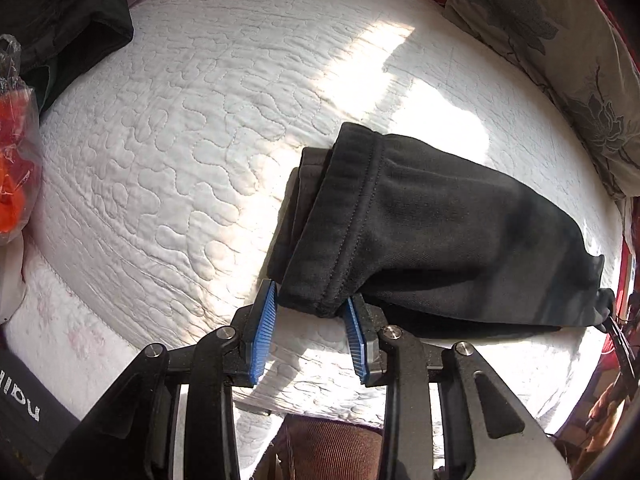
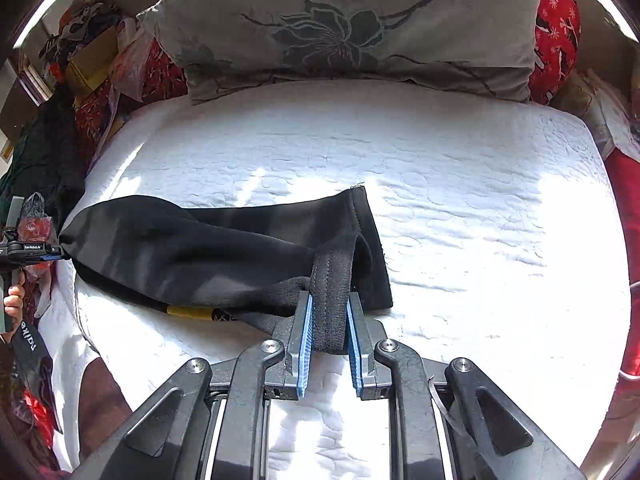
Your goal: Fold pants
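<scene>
The black pants lie folded lengthwise across a white quilted bed. My left gripper has its blue pads on either side of the ribbed waistband corner and is shut on it. In the right wrist view the pants stretch to the left, with a yellow label at the near edge. My right gripper is shut on a bunched black hem that rises between its pads. The left gripper shows at the far left, pinching the other end.
A grey floral pillow lies at the head of the bed and shows at the top right in the left wrist view. Dark clothes and an orange plastic bag sit at the left. Red patterned fabric borders the bed.
</scene>
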A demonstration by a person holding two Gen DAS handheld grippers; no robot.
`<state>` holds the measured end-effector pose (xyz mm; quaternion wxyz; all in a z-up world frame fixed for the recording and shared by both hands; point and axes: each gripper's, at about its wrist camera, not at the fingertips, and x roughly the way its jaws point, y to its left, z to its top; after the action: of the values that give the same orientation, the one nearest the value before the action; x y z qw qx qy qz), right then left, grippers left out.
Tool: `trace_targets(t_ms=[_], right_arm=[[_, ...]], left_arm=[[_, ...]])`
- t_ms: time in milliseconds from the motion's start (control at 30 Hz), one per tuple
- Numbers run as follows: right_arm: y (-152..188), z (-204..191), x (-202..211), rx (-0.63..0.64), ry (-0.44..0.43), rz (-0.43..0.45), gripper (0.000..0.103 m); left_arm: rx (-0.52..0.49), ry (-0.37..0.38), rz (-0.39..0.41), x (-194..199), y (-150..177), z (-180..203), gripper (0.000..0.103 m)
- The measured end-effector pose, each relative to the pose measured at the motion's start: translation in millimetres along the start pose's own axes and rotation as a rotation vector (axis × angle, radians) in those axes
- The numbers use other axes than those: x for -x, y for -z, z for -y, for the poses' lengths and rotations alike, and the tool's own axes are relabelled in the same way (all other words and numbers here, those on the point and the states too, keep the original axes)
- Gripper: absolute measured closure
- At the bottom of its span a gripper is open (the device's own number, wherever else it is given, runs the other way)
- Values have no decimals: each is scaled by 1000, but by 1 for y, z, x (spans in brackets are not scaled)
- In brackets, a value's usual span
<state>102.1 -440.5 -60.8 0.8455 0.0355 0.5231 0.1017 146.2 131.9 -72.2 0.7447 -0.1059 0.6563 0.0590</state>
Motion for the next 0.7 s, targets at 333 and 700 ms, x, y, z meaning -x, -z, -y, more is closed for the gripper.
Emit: trace_targets(t_ms=[333, 700], right_arm=[[27, 0, 26, -29, 49, -4, 75], [11, 46, 22, -389, -68, 35, 51]], left_arm=[[5, 72, 34, 15, 32, -37, 72], [-4, 198, 64, 29, 4, -13, 37]])
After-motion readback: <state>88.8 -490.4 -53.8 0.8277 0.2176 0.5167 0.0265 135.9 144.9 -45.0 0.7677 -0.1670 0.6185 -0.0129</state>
